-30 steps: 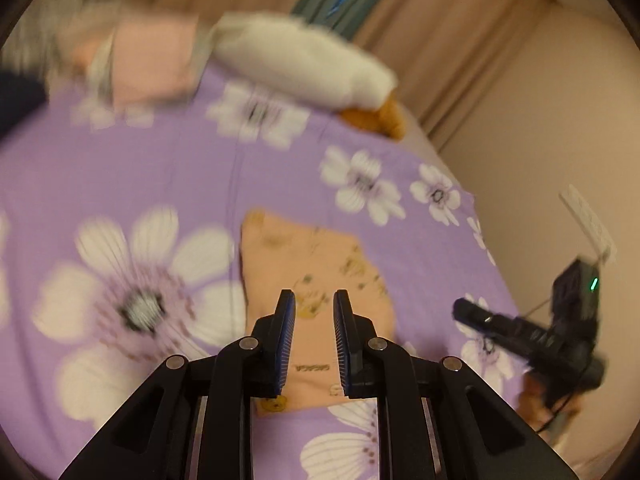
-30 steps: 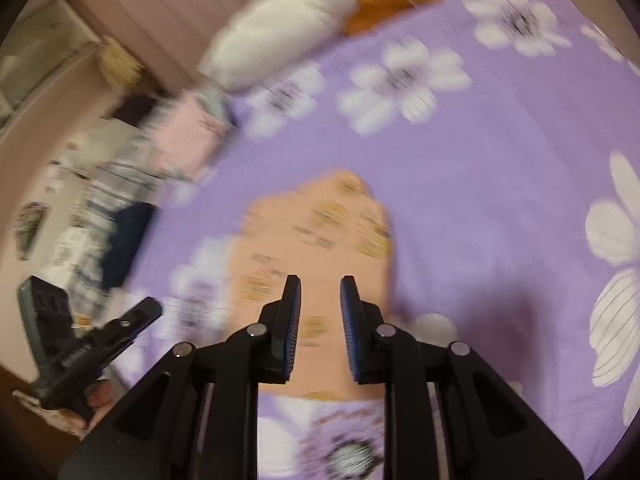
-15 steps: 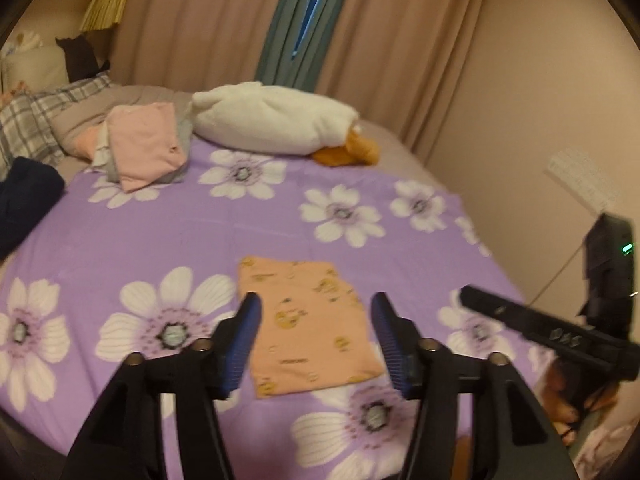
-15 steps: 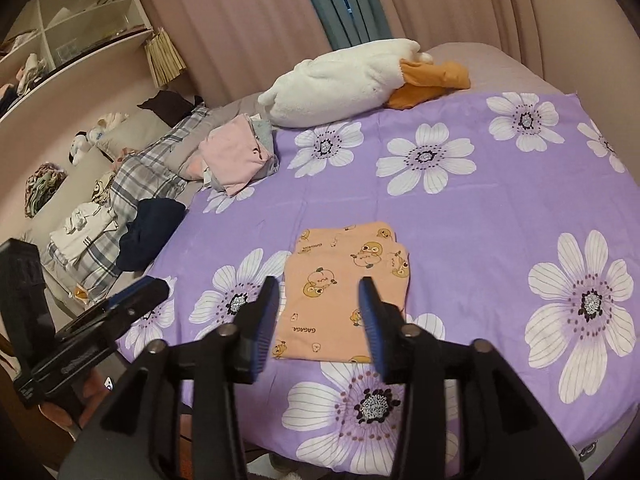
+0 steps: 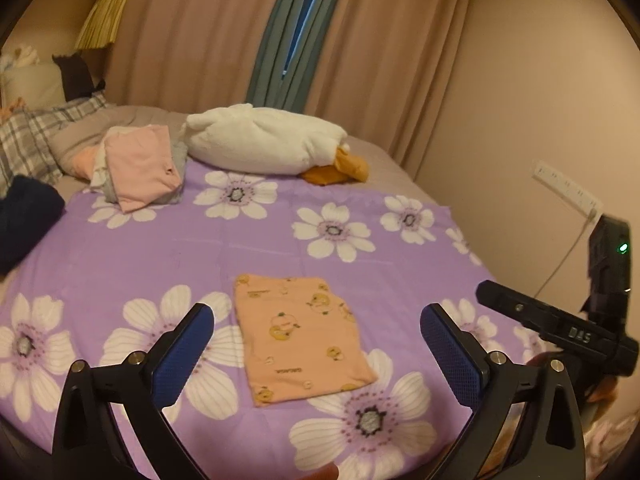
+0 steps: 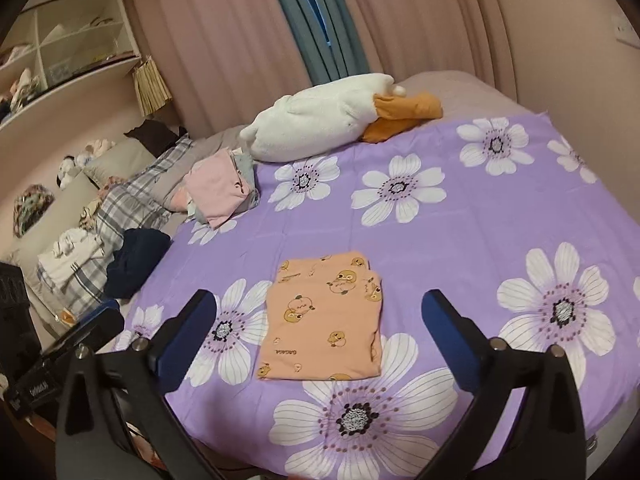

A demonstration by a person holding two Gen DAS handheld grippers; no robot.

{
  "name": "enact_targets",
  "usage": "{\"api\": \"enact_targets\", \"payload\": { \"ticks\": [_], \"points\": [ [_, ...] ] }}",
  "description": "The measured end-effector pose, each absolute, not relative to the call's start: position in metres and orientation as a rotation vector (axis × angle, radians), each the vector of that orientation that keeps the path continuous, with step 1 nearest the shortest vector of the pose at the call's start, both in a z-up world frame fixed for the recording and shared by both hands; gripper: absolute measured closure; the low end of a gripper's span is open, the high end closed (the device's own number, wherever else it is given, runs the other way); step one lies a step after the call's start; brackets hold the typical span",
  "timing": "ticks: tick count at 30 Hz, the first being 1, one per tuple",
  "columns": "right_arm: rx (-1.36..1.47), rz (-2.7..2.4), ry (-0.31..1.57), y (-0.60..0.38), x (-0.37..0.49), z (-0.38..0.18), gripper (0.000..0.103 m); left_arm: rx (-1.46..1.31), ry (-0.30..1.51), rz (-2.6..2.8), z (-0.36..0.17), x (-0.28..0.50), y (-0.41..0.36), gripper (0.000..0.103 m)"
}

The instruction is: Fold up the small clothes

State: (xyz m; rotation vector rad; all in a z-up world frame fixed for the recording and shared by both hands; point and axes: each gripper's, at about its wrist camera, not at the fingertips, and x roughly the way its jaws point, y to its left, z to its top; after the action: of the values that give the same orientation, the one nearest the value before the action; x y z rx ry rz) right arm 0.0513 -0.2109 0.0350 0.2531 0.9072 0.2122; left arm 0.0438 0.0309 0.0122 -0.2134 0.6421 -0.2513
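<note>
A small peach garment with a duck print (image 5: 302, 334) lies folded flat in a rectangle on the purple flowered bedsheet (image 5: 224, 252); it also shows in the right wrist view (image 6: 324, 322). My left gripper (image 5: 316, 322) is wide open and empty, held back above the near edge of the bed. My right gripper (image 6: 320, 304) is also wide open and empty, held back above the near edge. Neither touches the garment. The right gripper's body shows in the left wrist view (image 5: 560, 324).
A pile of folded pink and grey clothes (image 5: 140, 168) lies at the far left of the bed. A white plush duck (image 5: 264, 144) lies at the head. A dark blue garment (image 6: 136, 260) and plaid cloth (image 6: 132, 204) lie left. Wall to the right (image 5: 540, 100).
Both grippers were nearly shut and low over the peach garment; they have pulled back and up from it and opened wide. The garment stays folded on the sheet.
</note>
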Motion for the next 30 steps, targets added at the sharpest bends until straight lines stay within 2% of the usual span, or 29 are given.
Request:
{"api": "enact_targets", "payload": {
  "ticks": [7,30],
  "points": [
    [0.202,0.228,0.914,-0.199,0.047,0.037,0.0,-0.125,0.627,-0.234,0.012,0.04,0.017,0.001],
    [0.157,0.134,0.907,-0.197,0.05,0.036,0.0,-0.143,0.661,-0.2,0.008,0.048,0.015,0.001]
  ]
}}
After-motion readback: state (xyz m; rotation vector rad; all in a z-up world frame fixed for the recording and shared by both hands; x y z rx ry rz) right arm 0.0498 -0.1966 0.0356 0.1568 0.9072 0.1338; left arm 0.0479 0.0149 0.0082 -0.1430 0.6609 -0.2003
